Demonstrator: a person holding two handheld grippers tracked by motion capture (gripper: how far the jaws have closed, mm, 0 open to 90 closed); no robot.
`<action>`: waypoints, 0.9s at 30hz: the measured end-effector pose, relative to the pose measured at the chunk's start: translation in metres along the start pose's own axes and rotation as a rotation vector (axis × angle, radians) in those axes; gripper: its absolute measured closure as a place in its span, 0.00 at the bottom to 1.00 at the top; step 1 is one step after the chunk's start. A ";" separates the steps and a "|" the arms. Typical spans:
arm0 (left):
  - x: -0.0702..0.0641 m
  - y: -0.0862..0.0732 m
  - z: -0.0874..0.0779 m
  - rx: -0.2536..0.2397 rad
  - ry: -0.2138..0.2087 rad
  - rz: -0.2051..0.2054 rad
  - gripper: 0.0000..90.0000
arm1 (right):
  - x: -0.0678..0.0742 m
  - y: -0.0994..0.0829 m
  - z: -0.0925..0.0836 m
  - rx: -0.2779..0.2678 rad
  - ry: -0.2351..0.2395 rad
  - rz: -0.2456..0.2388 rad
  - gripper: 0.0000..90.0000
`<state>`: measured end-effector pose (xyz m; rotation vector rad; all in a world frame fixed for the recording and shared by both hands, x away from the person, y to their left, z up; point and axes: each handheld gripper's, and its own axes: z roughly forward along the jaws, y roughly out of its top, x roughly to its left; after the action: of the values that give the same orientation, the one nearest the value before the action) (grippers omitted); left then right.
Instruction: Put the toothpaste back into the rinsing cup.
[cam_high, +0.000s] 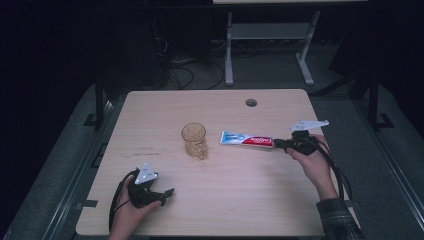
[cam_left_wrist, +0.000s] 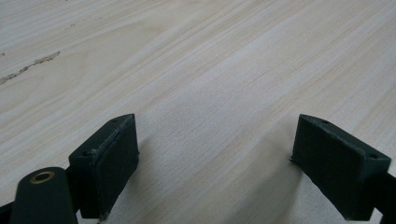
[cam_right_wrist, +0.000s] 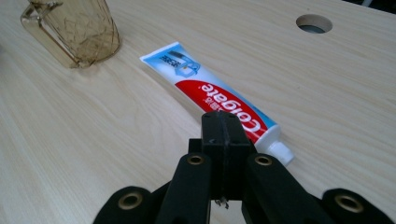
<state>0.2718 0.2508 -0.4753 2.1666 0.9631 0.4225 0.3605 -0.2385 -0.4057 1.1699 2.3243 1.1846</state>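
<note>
Barely started, I'd say: the toothpaste tube (cam_high: 247, 139) lies flat on the counter (cam_high: 240, 200) just right of the glass cup (cam_high: 194, 140). Right gripper (cam_high: 280, 144) sits pressed together at its cap end, gripping nothing. Left gripper (cam_high: 167, 192) rests spread wide, well clear of the cup.

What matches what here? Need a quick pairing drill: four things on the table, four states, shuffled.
Things:
1. toothpaste tube
2. glass mug
3. left gripper
4. right gripper

States:
A. jaws wide apart over bare wood
B. upright, amber, see-through
C. jaws pressed together, by the tube's cap end
D. lying flat, red and white

Pairs: 1-D, 2-B, 3-A, 4-C
</note>
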 end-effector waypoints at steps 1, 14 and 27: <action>0.000 0.000 0.000 0.000 0.000 0.000 0.15 | 0.000 0.000 0.000 0.000 0.000 0.000 1.00; 0.000 0.000 0.000 0.000 -0.001 0.001 0.15 | -0.014 0.024 0.010 0.010 -0.026 -0.002 1.00; 0.000 0.000 0.000 0.000 -0.003 0.003 0.15 | -0.029 0.028 0.033 0.025 -0.020 0.019 1.00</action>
<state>0.2716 0.2506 -0.4753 2.1686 0.9588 0.4207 0.4121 -0.2337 -0.4079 1.2099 2.3249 1.1485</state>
